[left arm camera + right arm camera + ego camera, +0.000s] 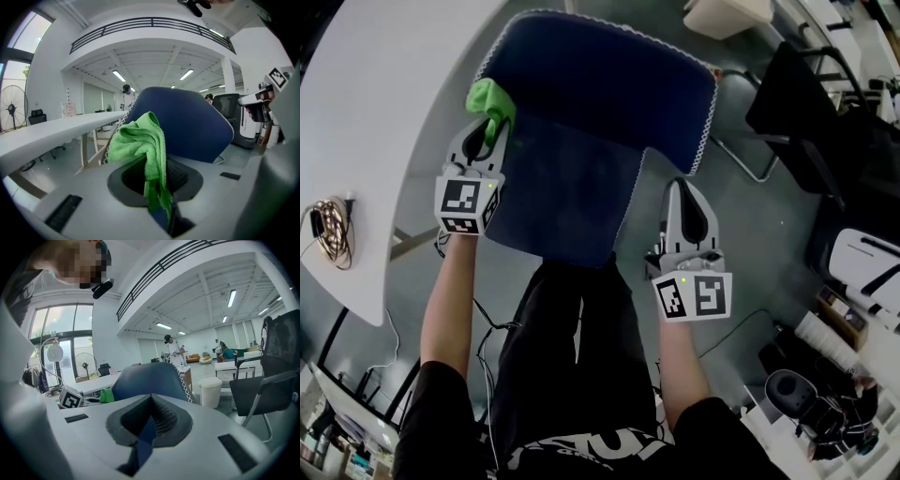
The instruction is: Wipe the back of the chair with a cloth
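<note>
Left gripper (490, 131) pinches the green cloth (490, 101) at the blue chair's (600, 84) left edge; right gripper (682, 192), jaws pressed together on nothing, hangs near its right side

The tail of the green cloth (140, 140) vanishes inside the clamped jaws of the left gripper (494, 129), the white table (384, 103) runs off leftward, and the distant person (172, 348) is too small to make out.
</note>
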`<action>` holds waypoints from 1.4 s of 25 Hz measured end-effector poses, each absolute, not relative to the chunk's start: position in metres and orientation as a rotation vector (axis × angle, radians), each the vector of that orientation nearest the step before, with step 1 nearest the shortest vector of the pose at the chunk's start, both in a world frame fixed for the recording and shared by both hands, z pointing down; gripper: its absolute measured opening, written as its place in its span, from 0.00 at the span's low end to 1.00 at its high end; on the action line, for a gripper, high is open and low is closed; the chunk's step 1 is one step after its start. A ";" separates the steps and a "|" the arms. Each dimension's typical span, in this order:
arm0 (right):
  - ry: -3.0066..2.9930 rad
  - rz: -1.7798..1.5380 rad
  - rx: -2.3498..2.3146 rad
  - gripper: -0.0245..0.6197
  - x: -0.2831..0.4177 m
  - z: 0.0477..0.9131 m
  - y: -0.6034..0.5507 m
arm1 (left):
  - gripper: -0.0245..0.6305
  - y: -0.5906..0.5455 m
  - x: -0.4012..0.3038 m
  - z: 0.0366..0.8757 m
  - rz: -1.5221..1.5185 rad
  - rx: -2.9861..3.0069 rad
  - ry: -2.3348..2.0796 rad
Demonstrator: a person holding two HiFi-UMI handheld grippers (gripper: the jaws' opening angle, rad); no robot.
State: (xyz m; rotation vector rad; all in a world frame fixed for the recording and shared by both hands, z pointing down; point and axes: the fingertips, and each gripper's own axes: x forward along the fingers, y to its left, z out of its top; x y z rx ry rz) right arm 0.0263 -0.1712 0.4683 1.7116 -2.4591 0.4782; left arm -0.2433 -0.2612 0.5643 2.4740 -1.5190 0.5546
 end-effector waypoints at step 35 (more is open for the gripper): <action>-2.412 0.480 1.745 0.03 0.073 0.473 -0.159 | 0.14 -0.217 0.005 0.567 0.292 2.746 -0.945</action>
